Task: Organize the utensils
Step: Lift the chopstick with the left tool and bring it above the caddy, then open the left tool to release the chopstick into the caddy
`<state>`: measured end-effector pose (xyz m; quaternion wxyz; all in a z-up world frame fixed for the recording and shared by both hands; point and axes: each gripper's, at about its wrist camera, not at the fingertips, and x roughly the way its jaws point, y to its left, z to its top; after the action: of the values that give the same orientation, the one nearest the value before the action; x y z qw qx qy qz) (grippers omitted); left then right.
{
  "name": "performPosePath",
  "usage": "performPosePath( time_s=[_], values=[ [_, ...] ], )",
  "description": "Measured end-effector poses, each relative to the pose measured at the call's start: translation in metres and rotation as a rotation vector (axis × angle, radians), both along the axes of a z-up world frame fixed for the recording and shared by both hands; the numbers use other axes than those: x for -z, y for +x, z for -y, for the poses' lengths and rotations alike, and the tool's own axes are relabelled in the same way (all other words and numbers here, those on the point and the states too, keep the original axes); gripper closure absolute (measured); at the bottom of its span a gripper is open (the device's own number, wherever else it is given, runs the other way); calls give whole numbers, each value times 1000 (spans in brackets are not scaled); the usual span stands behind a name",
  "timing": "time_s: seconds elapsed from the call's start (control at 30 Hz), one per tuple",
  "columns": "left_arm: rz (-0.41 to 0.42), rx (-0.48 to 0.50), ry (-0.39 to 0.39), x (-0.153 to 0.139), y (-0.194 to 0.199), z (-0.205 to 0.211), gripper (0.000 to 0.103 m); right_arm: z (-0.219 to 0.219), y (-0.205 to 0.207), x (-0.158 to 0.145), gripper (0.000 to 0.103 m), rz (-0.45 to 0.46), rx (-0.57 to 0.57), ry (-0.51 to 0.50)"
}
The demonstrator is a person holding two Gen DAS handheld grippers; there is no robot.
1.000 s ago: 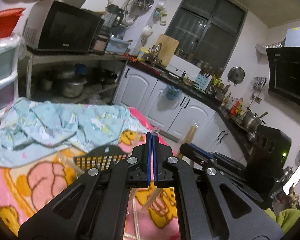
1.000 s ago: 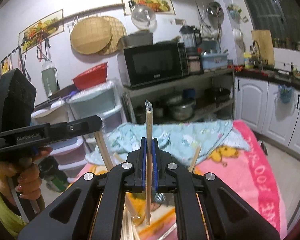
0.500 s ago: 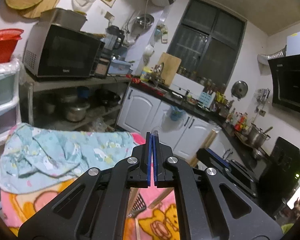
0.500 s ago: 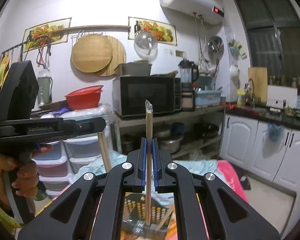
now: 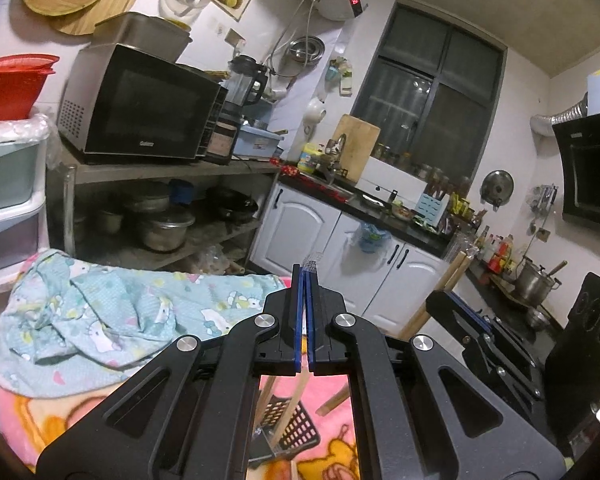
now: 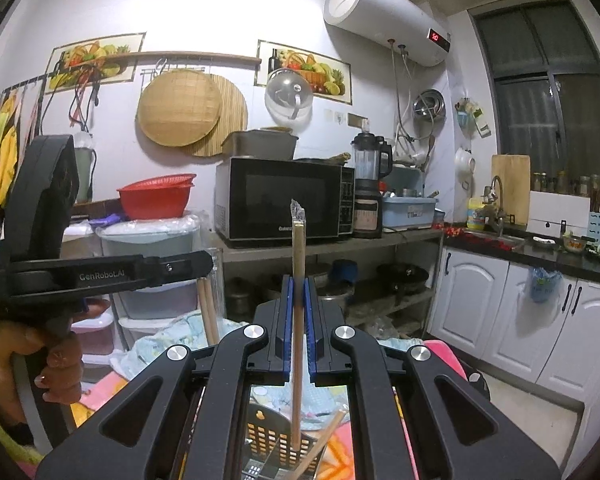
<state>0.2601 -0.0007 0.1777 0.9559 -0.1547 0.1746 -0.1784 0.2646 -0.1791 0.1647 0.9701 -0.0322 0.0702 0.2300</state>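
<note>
My left gripper [image 5: 306,276] is shut on a wooden chopstick [image 5: 290,404]; a clear wrapper tip sticks out above its blue pads and the wood hangs below. In the right wrist view the left gripper [image 6: 206,261] is at the left, held by a hand [image 6: 58,364], with chopsticks [image 6: 207,310] hanging under it. My right gripper [image 6: 298,280] is shut on an upright wooden chopstick [image 6: 298,252] with a wrapper tip on top. Seen from the left wrist, the right gripper [image 5: 440,300] sits at the right. A black slotted utensil basket [image 6: 266,436] lies below both, on the pink blanket.
A pink cartoon blanket [image 5: 332,452] covers the table, with a crumpled light-blue cloth [image 5: 112,320] at its far side. Behind stand a shelf with a microwave [image 6: 284,198] and pots, plastic drawers [image 5: 8,196], and white kitchen cabinets [image 6: 532,320] at the right.
Both grippers have lifted and tipped upward with their chopsticks still clamped. The blanket and basket have slid toward the bottom of both views, and more wall shows.
</note>
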Motion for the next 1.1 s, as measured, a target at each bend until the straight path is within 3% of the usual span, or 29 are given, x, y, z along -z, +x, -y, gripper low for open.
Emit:
performPosePath(
  time_s=[0.77,0.8,0.83,0.87,0.9,1.1],
  values=[
    [-88,-2,-12,62,21,-8,103,-7,30,72,95,-188,32,-7],
    [-95,-2,-14,63,21,-8,98,-6,31,74,92,-203,39,-6],
    [-99,-4,-17,64,21,-9,94,-6,31,75,82,-212,43,-1],
    [-99,-6,-18,65,19,-10,82,-4,30,76,75,-215,48,5],
    [-95,-14,-15,65,16,-10,71,-3,29,77,74,-217,52,11],
    [-91,-53,-11,62,6,-18,46,6,21,82,63,-242,69,34]
  ],
)
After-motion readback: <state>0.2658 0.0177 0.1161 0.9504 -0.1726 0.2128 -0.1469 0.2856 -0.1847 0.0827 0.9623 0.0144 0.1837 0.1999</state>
